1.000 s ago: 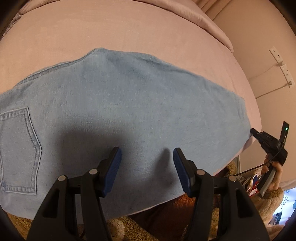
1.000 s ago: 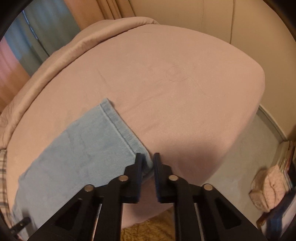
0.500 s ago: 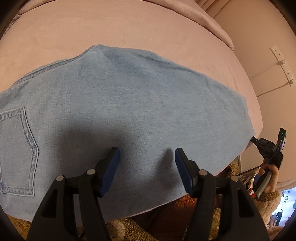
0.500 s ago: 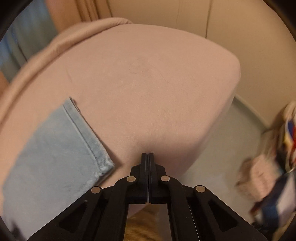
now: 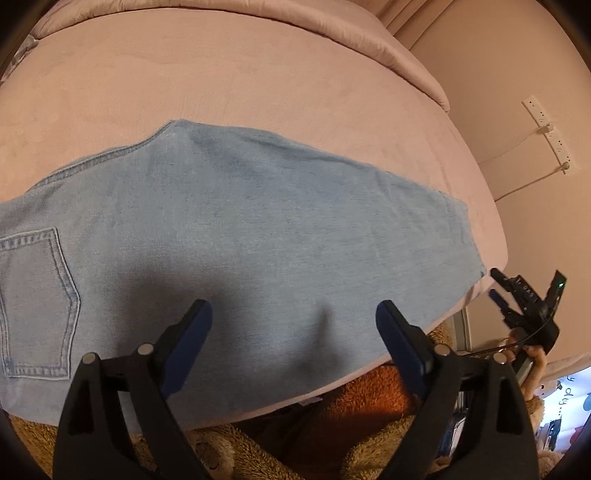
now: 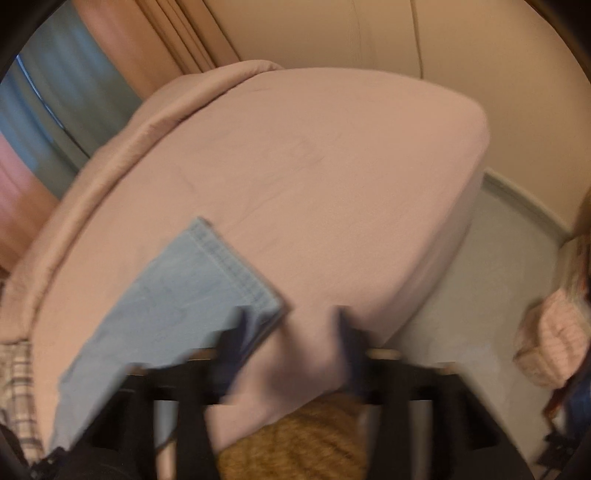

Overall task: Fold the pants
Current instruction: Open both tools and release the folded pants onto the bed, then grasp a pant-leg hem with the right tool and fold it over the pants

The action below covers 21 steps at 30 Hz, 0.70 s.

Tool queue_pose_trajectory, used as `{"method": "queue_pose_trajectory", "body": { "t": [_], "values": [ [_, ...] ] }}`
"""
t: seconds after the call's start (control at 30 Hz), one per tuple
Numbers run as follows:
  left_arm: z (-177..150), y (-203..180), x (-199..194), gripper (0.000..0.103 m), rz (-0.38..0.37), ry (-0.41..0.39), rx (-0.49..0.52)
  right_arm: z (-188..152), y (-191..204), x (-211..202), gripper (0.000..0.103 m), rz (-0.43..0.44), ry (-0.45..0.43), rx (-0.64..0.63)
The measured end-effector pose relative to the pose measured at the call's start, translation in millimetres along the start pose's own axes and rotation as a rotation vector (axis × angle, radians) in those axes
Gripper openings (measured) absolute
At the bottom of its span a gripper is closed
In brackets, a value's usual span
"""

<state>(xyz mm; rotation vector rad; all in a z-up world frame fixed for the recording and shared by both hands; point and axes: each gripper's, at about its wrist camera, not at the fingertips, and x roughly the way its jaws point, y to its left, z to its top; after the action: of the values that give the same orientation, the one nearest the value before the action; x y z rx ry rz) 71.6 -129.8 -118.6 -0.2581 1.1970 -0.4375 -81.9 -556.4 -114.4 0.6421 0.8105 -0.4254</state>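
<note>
Light blue jeans [image 5: 258,229] lie flat across the pink bed [image 5: 221,74], a back pocket [image 5: 33,302] at the left. My left gripper [image 5: 293,314] hovers over the denim near the bed's front edge. Its jaws are opening wide and nothing is pinched between them. At the far right a hand holds my right gripper [image 5: 494,283] just off the leg end. The right wrist view is blurred. There my right gripper [image 6: 293,325] is opening, and the leg hem [image 6: 232,266] lies beside its left finger [image 6: 236,332], with pink sheet between the pads.
A folded pink duvet [image 5: 332,29] runs along the bed's far side. A power strip [image 5: 546,136] hangs on the right wall. Brown fuzzy fabric [image 5: 351,406] sits below the front edge. On the floor at the right lies a pink knitted item [image 6: 546,339]; plaid cloth [image 6: 14,373] shows at the left.
The left jaws have spread much wider over the denim. The right gripper let go of the hem corner, swung away shut, and has come back beside the hem with its jaws apart.
</note>
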Motion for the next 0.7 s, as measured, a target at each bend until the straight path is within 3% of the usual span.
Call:
{"method": "queue_pose_trajectory", "body": {
  "t": [0.2,0.43,0.63,0.7],
  "values": [
    [-3.3,3.1,3.1,0.092,0.016,0.013,-0.022,-17.3,-7.5,33.6,0.061,0.156,0.075,0.087],
    [-9.6,13.5,0.5,0.092,0.018,0.021,-0.059,-3.3,-4.5,49.3,0.060,0.262,0.017,0.114],
    [-13.0,17.0,-9.4,0.092,0.024,-0.003,-0.068,7.0,4.9,70.0,0.040,0.372,0.033,0.188],
    [-14.7,19.6,-14.1,0.092,0.035,-0.015,-0.075,6.7,9.9,79.3,0.026,0.429,0.060,0.213]
  ]
}}
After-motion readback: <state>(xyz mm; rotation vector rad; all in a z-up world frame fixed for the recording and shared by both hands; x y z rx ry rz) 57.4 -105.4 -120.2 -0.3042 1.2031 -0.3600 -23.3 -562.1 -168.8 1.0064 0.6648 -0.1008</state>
